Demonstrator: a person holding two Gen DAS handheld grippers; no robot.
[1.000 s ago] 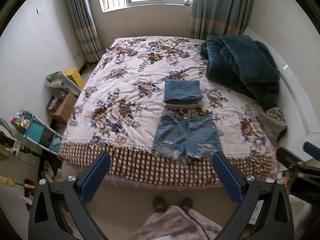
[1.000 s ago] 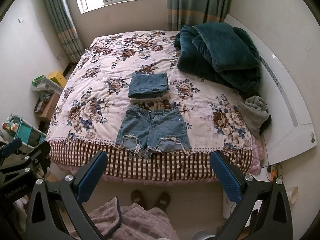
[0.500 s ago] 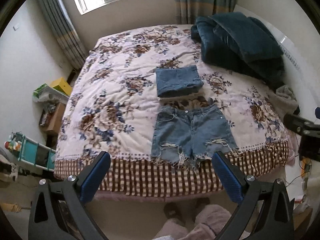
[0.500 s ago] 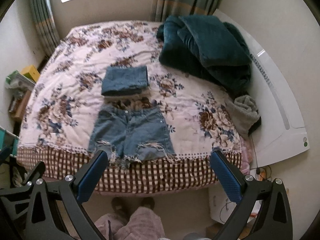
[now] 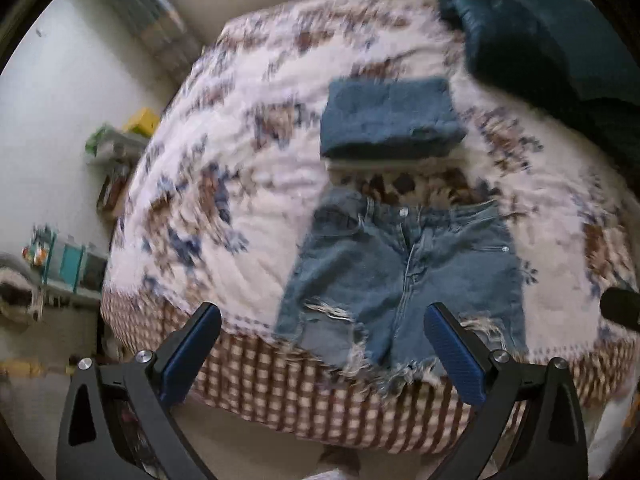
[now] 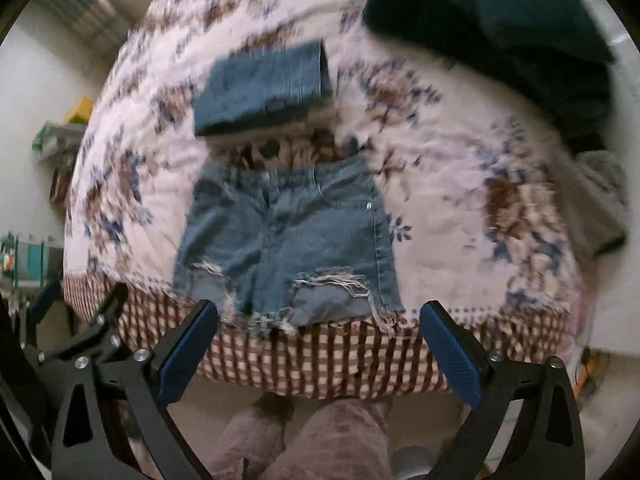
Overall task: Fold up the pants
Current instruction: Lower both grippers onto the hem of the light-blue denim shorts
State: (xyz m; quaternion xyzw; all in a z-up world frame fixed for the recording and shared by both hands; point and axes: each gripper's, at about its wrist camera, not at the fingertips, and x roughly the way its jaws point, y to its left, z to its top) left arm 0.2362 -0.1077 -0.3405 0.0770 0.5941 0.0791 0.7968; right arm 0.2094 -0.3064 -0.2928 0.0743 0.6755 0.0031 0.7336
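Note:
Blue denim shorts (image 5: 404, 280) with frayed, ripped hems lie flat and unfolded at the foot of the floral bed, waistband away from me; they also show in the right wrist view (image 6: 288, 240). My left gripper (image 5: 320, 336) is open and empty, hovering over the shorts' hem at the bed's edge. My right gripper (image 6: 316, 336) is open and empty, just short of the hem. The left gripper shows at the left in the right wrist view (image 6: 80, 336). Both views are motion-blurred.
A folded stack of denim (image 5: 388, 120) lies just beyond the shorts. A dark teal blanket (image 5: 552, 40) is heaped at the far right. The floral bedspread (image 5: 240, 184) has a checked skirt. Cluttered shelves (image 5: 116, 152) stand left of the bed. A grey garment (image 6: 600, 200) lies at the right edge.
Both grippers have moved forward and down toward the shorts, which now fill more of each view. Both stay open.

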